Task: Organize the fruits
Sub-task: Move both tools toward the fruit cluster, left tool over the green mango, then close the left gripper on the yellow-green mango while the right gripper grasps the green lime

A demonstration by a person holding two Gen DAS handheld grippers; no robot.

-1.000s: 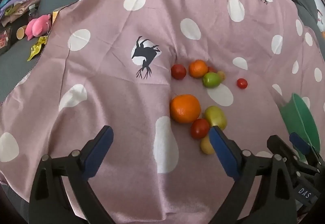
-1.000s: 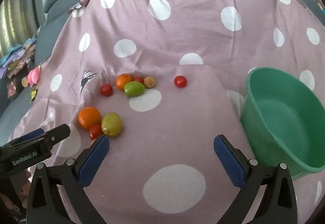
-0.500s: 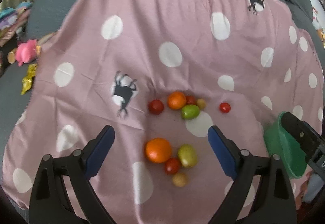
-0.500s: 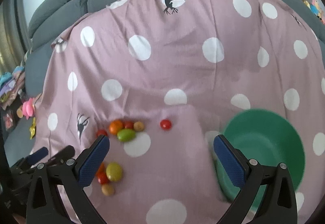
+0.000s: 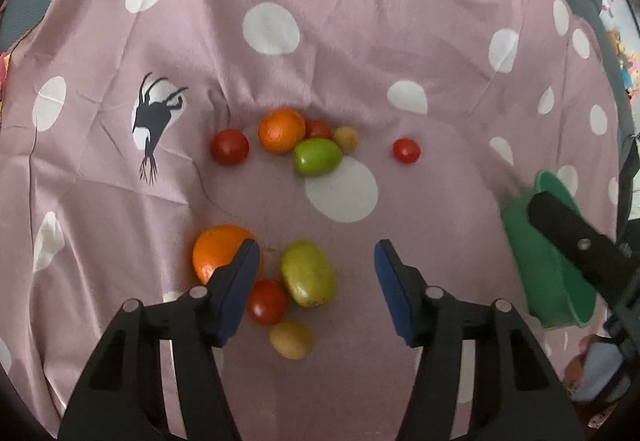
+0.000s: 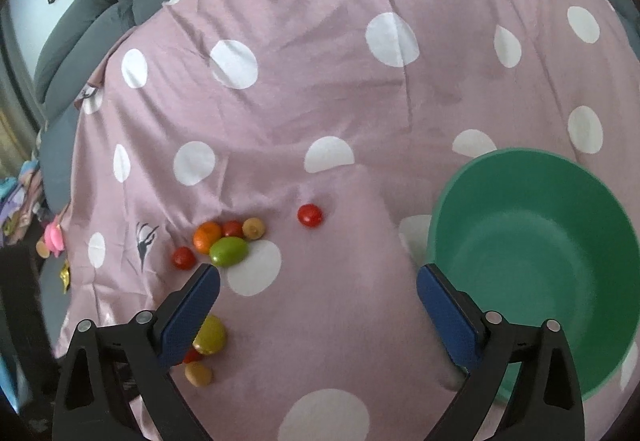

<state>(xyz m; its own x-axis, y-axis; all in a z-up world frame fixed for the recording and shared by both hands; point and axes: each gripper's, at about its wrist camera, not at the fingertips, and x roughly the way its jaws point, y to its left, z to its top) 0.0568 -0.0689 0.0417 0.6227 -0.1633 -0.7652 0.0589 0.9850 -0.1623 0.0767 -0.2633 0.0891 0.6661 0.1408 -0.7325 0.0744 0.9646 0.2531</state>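
The left gripper (image 5: 316,273) is hanging low over the near bunch of fruit on the spotted pink cloth (image 5: 320,61), its jaws standing apart and holding nothing. A yellow-green fruit (image 5: 307,273) is lying right between them, touching a red tomato (image 5: 267,301); a big orange (image 5: 218,255) is sitting partly behind the left finger, and a small tan fruit (image 5: 291,340) is lying nearest of all.

Farther back a second bunch is resting in a dip of the cloth: a smaller orange (image 5: 281,130), a green fruit (image 5: 318,157) against it, a dark red tomato (image 5: 229,147) just to the left, and a small red one and a tan one tucked behind. One cherry tomato (image 5: 406,150) is lying apart, off to the right.

The right gripper (image 6: 318,297) is hovering higher, jaws wide apart and empty, beside the green bowl (image 6: 532,261), which is sitting on the cloth with nothing in it.
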